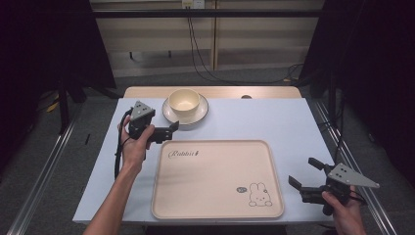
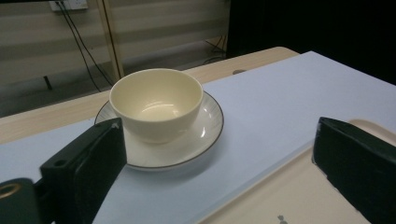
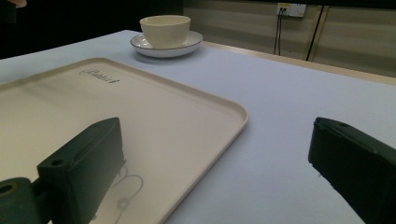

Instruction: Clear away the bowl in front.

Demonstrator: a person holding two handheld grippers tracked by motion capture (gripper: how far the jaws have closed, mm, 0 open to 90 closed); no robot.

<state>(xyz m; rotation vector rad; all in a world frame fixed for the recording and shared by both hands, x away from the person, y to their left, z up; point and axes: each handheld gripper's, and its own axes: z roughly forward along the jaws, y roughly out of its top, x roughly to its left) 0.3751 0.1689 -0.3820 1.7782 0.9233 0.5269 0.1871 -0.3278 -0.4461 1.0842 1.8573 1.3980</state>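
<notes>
Tray (image 1: 215, 181) lettered "Rabbit", near bowl (image 1: 184, 101)

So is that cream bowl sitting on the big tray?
No, the bowl sits on a saucer on the table, beyond the tray.

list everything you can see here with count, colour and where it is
bowl: 1, cream, on the saucer at the far middle of the table
saucer: 1, white with a dark rim, under the bowl, beyond the tray's far left corner
tray: 1, beige with a rabbit drawing, near middle of the table
table: 1, pale blue top with a wooden far edge
wall socket: 1, white, on the back wall, with black cables hanging from it
left tool: 1, black, open, near the saucer
right tool: 1, black, open, right of the tray
</notes>
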